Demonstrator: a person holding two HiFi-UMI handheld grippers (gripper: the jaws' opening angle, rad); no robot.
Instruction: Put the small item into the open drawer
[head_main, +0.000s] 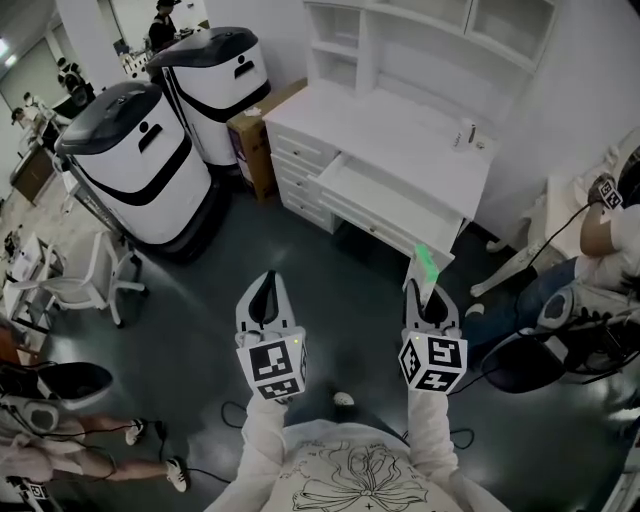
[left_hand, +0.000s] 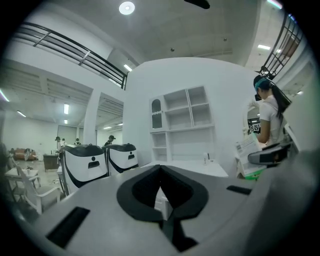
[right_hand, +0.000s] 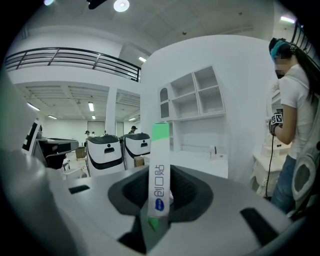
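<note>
Left hand-held gripper (head_main: 267, 288) jaws together, empty; right hand-held gripper (head_main: 421, 292) clamped on strip (head_main: 425, 263); both side by side, pointing forward.

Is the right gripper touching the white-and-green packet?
Touching. Right gripper view: the right gripper clamps the white-and-green packet at its lower end, jaws against both sides.

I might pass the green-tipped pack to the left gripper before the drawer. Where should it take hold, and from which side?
Probably the free green end of the pack, from in front, closing on its long side edges. The right gripper pinches the bottom end, so only the upper part, standing out past the jaws, is bare.
</note>
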